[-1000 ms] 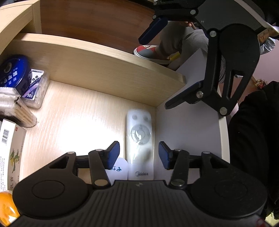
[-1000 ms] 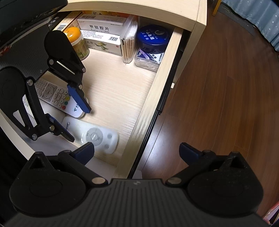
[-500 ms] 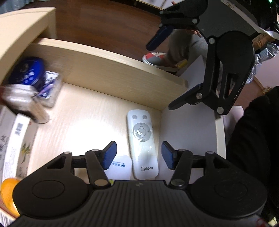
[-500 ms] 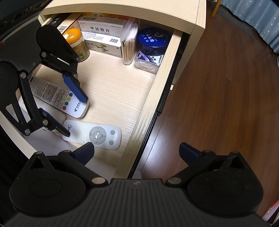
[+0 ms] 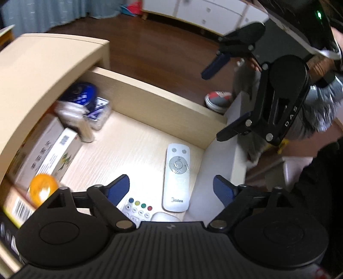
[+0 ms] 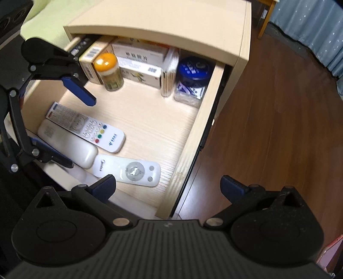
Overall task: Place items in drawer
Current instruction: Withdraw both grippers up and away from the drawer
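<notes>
The pale wooden drawer stands pulled out of a small cabinet. On its floor lies a white Midea remote, beside a plain white remote and a white remote with coloured buttons. My left gripper hangs open above the Midea remote, holding nothing; the right wrist view shows it as left gripper over the drawer's left side. My right gripper is open and empty above the drawer's front corner, seen from the left as right gripper.
The drawer's back holds medicine boxes, an orange-capped bottle, a blue round tin, a clear plastic box and a pack of sticks. Brown wooden floor lies to the right. A person's shoe rests on the floor.
Both grippers have risen away from the drawer, so more of it shows. The left gripper's fingers have spread wider. The Midea remote lies where it was left.
</notes>
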The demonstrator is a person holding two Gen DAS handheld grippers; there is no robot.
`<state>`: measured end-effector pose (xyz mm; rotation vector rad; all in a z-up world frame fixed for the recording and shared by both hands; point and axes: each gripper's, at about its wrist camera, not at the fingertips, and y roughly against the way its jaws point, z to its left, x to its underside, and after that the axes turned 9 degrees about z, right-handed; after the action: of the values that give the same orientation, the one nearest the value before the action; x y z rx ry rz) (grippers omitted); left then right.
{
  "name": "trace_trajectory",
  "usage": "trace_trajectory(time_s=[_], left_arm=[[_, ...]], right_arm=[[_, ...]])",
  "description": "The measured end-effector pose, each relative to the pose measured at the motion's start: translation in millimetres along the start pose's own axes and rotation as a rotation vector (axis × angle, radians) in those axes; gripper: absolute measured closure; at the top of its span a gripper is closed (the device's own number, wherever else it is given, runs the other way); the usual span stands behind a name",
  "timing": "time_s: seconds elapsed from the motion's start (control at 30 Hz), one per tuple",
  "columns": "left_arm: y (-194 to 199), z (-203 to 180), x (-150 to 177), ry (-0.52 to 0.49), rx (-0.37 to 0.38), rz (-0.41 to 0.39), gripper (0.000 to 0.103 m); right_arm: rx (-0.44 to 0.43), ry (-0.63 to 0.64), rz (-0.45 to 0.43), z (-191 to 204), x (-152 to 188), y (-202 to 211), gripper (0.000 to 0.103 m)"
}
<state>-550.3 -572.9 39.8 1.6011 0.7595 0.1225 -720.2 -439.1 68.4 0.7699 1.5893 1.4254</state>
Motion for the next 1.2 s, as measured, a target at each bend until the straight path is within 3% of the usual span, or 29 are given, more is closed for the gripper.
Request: trace_trajectory(time_s=[0.53,0.63,0.7,0.8,0.87,1.0,1.13,1.2], left_arm=[[77.4,-70.7,76.0,0.356,-0.279,-0.330,0.006],[84.5,-81.1,92.5,0.449,-0.325,-0.372,0.006],[88.0,-83.7,101.0,0.498,-0.349,-0.388,0.005],[92.4,-85.6,112.7,0.552,-0.394,-0.408,0.002],[96.6,-83.6,120.6,0.585,-0.410,-0.427,0.002],[103.7,-75.0,134.3,0.652,-0.424,-0.464,0.002],[108.6,-66.2,141.5,0.681,-0.443,-0.479,0.002],[110.7,-62.0,143.0,0.686,-0.444,-0.481,0.002]], right_arm=[[-0.095,-0.038,-0.155,23.8,54.7,38.7,0.000],[-0.106,-0.039,-0.192,21.6,51.7,46.6,0.000],[-0.163,-0.050,-0.185,18.5,38.4,46.8,0.000],[-0.337,-0.089,-0.112,11.5,6.2,47.7,0.000],[-0.409,-0.102,-0.049,12.1,-19.2,41.7,0.000],[-0.455,-0.172,0.106,14.8,-61.6,15.2,0.000],[-0.469,-0.244,0.239,11.2,-79.1,-25.9,0.000],[-0.452,-0.239,0.242,11.0,-82.3,-38.0,0.001]])
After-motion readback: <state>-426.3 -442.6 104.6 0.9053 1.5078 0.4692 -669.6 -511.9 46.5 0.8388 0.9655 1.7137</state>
